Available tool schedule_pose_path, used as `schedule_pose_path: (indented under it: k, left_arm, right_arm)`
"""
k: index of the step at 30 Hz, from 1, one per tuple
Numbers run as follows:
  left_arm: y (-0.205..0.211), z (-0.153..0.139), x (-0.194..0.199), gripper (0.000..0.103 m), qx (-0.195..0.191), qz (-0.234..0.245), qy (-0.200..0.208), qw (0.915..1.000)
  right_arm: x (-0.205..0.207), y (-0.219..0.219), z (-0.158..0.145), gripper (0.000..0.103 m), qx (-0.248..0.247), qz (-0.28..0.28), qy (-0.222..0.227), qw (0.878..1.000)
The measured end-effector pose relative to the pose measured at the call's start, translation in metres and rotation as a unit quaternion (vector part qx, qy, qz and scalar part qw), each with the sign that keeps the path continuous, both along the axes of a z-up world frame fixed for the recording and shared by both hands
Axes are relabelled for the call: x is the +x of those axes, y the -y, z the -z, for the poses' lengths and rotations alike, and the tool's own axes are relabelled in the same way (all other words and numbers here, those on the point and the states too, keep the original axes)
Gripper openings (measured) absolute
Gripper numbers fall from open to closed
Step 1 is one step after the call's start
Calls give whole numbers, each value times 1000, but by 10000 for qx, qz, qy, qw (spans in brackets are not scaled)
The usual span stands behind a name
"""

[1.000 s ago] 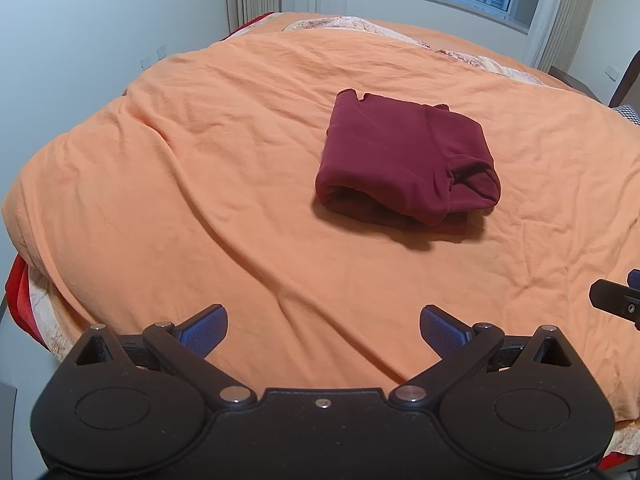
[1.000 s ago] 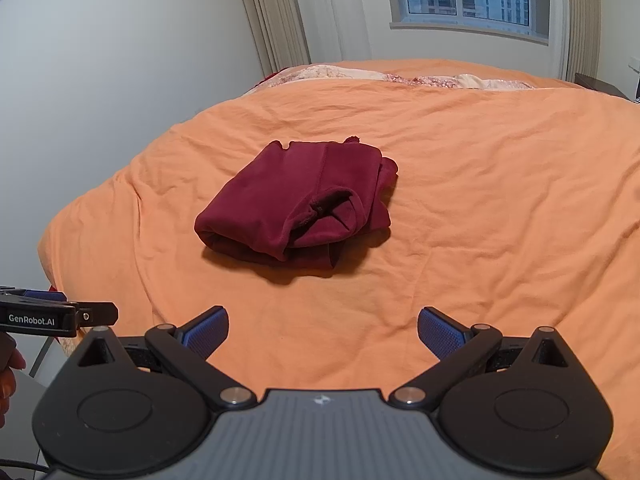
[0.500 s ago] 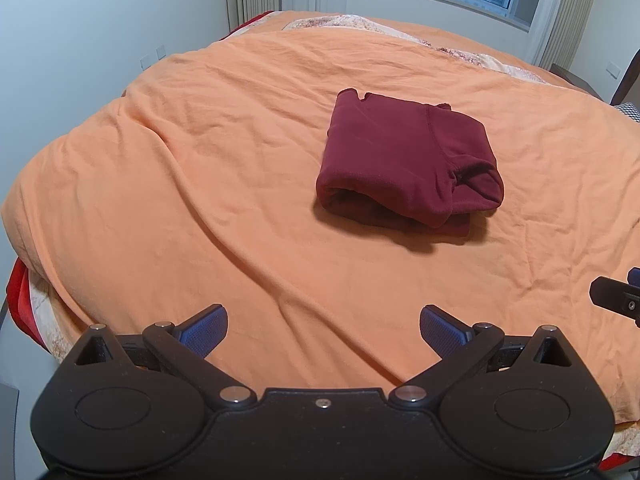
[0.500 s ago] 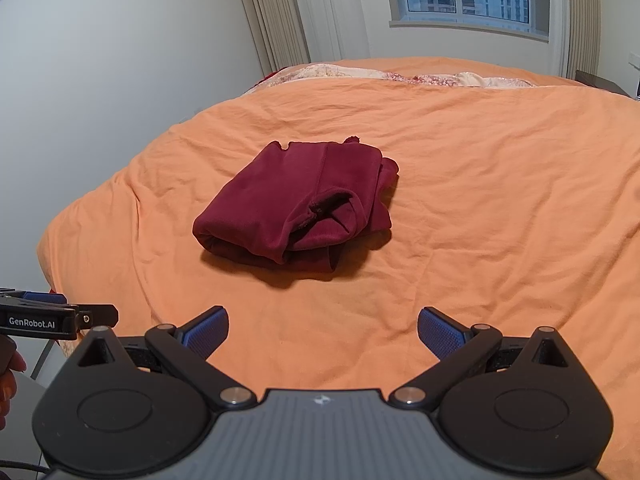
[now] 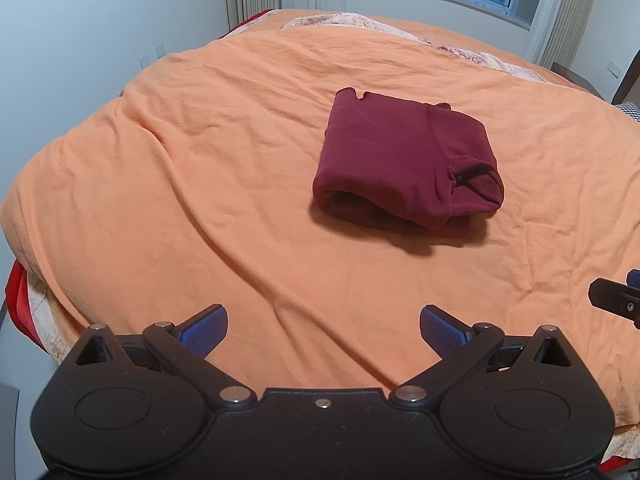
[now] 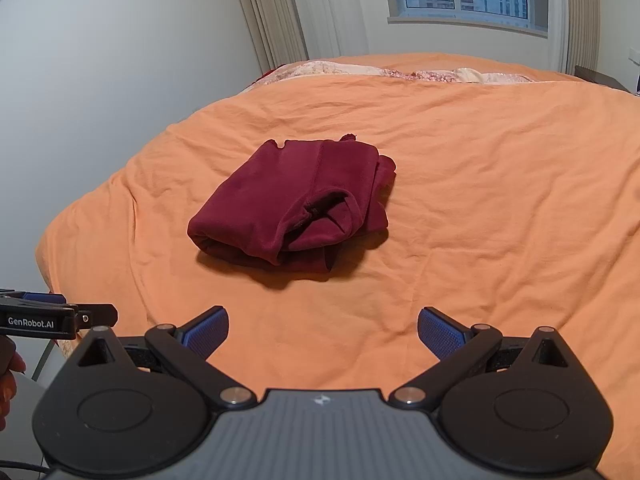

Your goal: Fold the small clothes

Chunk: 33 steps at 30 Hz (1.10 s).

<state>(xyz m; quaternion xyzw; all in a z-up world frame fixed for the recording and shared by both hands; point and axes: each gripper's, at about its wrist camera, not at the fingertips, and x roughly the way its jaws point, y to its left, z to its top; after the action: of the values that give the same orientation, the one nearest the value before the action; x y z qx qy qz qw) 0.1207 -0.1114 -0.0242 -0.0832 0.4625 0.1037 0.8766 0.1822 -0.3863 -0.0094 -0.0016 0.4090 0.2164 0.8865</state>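
The folded maroon garment (image 5: 404,164) lies mid-bed, well ahead of both grippers; left gripper (image 5: 323,334) and right gripper (image 6: 322,332) jaws spread, empty.

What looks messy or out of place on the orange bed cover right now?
Only small things. The folded maroon fleece garment has a sleeve cuff gaping open at its near right corner, with a lower layer poking out beneath. The orange bed cover is wrinkled. Nothing is spilled or damaged.
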Motion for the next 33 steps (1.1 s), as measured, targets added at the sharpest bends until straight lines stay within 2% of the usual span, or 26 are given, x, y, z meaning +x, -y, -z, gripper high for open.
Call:
schedule_pose_path:
  k: [33]
  left_arm:
    - [2, 3, 11, 102, 13, 23, -83, 10000]
  right_arm:
    - [5, -1, 2, 103, 12, 50, -74, 10000]
